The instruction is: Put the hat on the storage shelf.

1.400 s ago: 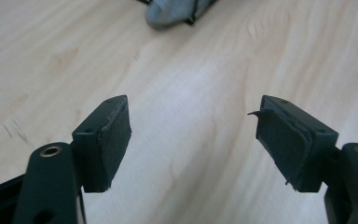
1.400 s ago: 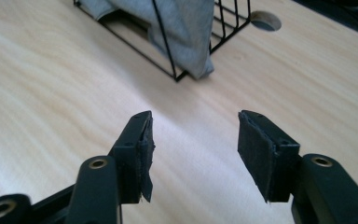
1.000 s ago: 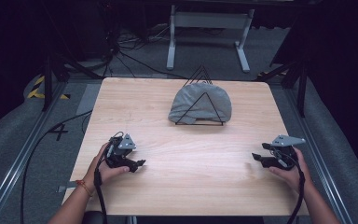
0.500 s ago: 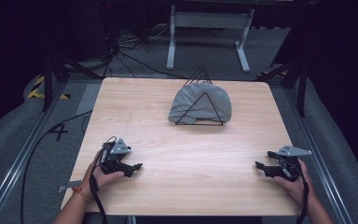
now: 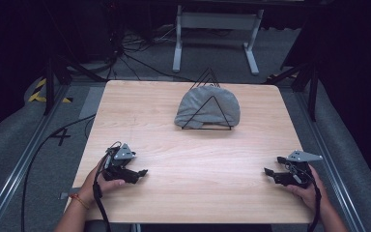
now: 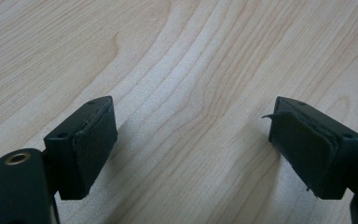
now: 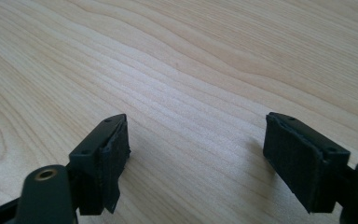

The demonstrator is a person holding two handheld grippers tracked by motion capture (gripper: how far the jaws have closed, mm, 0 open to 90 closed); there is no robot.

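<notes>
While the grey folded cloth sits draped over a black wire triangular stand at the far middle of the light wooden surface, both tools rest well short of it. The left gripper and right gripper lie near the front edge, well apart. Their fingers have just been opening and now stand spread around nothing, probably readied for reaching toward the cloth.

Grey folded cloth draped over black wire rack — table's far middle
</notes>
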